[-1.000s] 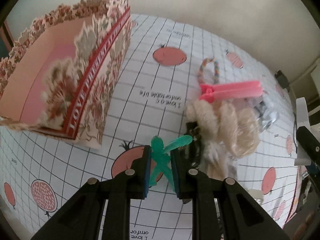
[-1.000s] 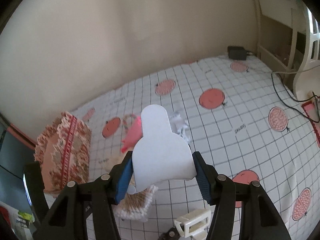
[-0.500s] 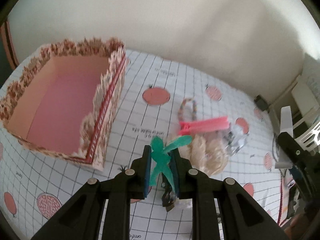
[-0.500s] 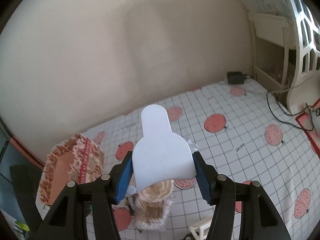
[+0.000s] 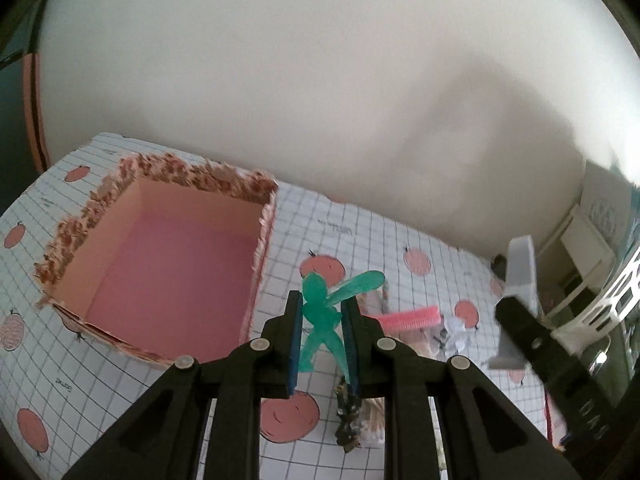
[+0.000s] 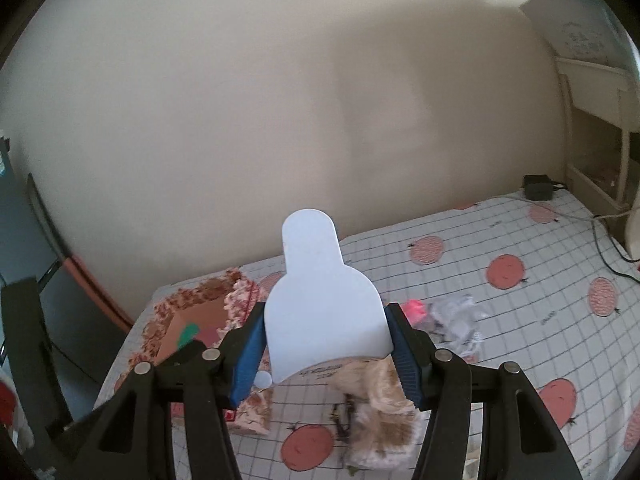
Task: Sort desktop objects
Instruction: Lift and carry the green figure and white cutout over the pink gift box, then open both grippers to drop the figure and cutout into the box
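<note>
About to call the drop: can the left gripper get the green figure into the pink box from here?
Probably yes. The left gripper is shut on the green figure, the pink box lies open-topped just to its left, and nothing shows between them.

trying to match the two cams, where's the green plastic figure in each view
Left wrist: the green plastic figure is at lower centre, clamped between the fingers of the left hand-held gripper.
Right wrist: only a green patch of it shows at lower left, in front of the box.
Shared landmark: the floral paper box, open, with a pink interior.
</note>
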Demonstrator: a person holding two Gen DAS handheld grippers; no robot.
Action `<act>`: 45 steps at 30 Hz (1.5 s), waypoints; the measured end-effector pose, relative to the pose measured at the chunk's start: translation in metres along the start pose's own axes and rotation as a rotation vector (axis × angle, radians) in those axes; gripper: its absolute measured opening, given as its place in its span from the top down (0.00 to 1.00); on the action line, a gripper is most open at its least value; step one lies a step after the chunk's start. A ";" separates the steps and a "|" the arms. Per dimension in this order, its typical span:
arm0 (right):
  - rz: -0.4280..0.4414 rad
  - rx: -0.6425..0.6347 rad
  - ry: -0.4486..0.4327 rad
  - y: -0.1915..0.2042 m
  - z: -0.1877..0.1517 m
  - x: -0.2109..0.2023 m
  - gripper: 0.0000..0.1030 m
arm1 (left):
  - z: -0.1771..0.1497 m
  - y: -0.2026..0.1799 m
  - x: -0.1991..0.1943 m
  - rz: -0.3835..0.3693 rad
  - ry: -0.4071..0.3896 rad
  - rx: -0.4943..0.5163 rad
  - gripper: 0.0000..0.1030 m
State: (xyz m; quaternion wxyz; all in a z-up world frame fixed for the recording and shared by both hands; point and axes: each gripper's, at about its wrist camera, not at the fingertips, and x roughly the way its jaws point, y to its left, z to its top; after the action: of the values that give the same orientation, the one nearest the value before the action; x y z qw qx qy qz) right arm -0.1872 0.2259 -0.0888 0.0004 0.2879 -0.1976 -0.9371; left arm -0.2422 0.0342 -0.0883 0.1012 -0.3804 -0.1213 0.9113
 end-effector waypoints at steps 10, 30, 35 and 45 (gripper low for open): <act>0.104 -0.030 0.044 0.041 -0.019 0.019 0.41 | 0.006 0.046 -0.002 -0.013 -0.021 -0.085 0.81; 0.155 -0.146 0.073 0.106 -0.055 0.044 0.41 | 0.012 0.124 -0.021 0.054 -0.124 -0.262 0.81; 0.148 -0.200 0.102 0.120 -0.065 0.047 0.41 | 0.012 0.132 -0.023 0.062 -0.132 -0.282 0.81; 0.166 -0.231 0.134 0.132 -0.072 0.064 0.41 | 0.009 0.147 -0.015 0.071 -0.103 -0.330 0.81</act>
State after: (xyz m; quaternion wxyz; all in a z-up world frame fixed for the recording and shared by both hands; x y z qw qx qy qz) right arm -0.2163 0.0704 -0.1290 0.1240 0.3305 -0.1114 -0.9290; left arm -0.2515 -0.1113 -0.1163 -0.0010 -0.3485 -0.2607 0.9003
